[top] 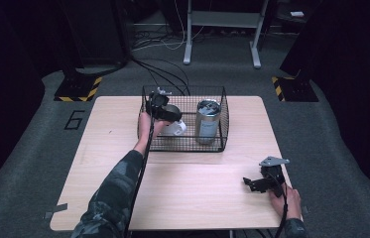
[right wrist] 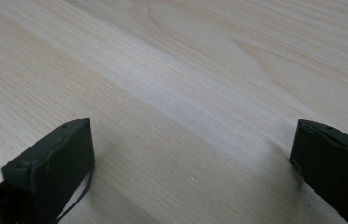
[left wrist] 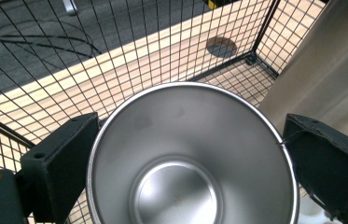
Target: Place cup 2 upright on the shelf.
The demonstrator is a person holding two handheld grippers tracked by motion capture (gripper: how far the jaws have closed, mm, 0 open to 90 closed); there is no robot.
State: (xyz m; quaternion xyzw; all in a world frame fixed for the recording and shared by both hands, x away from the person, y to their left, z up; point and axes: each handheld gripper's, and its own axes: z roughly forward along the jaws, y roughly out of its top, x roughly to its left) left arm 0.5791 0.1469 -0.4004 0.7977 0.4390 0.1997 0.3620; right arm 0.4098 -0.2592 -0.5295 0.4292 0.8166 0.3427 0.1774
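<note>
Resting at the near right corner of the wooden table (top: 123,148), the right gripper (top: 250,182) sits low over bare wood in the person's right hand (top: 286,201), its grey three-cornered plate on top. In the right gripper view its two black jaws stand spread wide apart with nothing between them, only the pale grain of the tabletop beneath.

Farther in, the person's left forearm in a dark patterned sleeve (top: 110,198) reaches from the bottom edge across the table to the black wire basket (top: 222,106), which stands at the far middle of the table. The left hand (top: 148,126) holds the left gripper (left wrist: 181,154) over the basket's left half. In the left gripper view its jaws sit on either side of a steel cup (left wrist: 192,158), seen from above with its open mouth facing the camera; both pads lie against the cup's rim, one on each side, so the gripper pinches the cup across its width. The cup is inside the basket, with the wire wall just behind it.

Beside the left gripper, in the high view, a white mug (top: 176,128) lies in the basket. To the right, also inside the basket, a taller steel tumbler (top: 207,121) stands upright, just beside the cup.

Beyond the table lie grey floor, cables and the legs of a stand.
</note>
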